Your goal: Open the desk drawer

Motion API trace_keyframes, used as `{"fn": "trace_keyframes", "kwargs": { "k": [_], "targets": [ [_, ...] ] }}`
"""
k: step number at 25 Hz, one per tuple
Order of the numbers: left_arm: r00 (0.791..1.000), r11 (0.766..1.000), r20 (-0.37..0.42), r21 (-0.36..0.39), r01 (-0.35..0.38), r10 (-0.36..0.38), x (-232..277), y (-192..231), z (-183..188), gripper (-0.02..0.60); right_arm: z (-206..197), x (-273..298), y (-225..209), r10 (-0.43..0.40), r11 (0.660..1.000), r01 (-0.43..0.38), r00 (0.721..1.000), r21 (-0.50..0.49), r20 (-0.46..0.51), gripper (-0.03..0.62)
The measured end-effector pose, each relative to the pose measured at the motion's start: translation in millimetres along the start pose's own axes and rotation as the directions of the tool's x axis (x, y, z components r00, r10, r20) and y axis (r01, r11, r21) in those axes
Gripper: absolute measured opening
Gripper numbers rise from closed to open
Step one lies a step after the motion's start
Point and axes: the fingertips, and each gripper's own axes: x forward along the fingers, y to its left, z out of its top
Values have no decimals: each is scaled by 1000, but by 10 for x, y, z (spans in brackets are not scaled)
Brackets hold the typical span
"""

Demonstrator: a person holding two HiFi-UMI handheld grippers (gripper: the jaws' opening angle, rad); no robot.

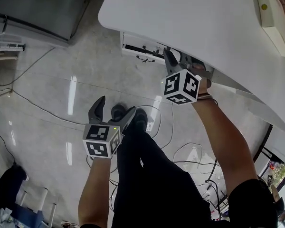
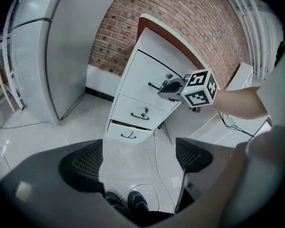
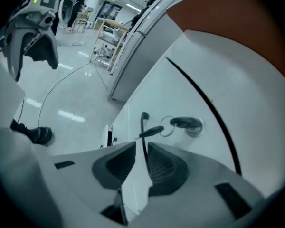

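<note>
A white drawer unit (image 2: 142,99) with three drawers stands under the white desk top (image 1: 190,27). The top drawer (image 3: 180,141) has a thin black handle (image 3: 144,127) and a lock with a key on a ring (image 3: 185,124). My right gripper (image 3: 141,163) reaches under the desk edge, its jaws drawn in narrow around the handle. The handle lies against the right pad (image 3: 164,165), and a slit of white shows between it and the left pad (image 3: 118,163). My left gripper (image 1: 115,107) hangs open over the floor with nothing between its fingers (image 2: 83,167).
The bottom drawer (image 2: 128,133) stands slightly ajar. A tall grey cabinet (image 2: 61,46) is left of the unit and a brick wall (image 2: 180,23) is behind it. Cables (image 1: 180,151) trail over the glossy floor by the person's shoes (image 1: 128,115).
</note>
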Motion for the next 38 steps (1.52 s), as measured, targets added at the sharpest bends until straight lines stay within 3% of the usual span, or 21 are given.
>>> {"fn": "trace_keyframes", "kwargs": {
  "k": [3,5,9,16,27,38],
  "targets": [
    [1000,999,8,-26,-21,21,-99,-58,35,486,9,16,-56,-12,994,11,1000,108,7,67],
    [1000,999,15,-42,-24,25,-193,-137,39,486,9,3,-56,-2,992,2,1000,128,4,57],
    [1000,999,0,-43,-24,24,-333,-257,-66,485,2,-73,25,19,994,-19,1000,111,1,52],
    [1000,1000,-19,-27,-14,13,-510,-283,-220,483,40,-223,183,-20,994,21,1000,112,-6,51],
    [998,999,-62,-32,-15,13,-729,39,-657,463,138,-597,687,-24,992,28,999,119,-33,49],
    [994,999,-104,-2,32,-32,-609,200,-731,457,244,-823,1187,28,991,-24,999,131,-28,46]
  ]
}}
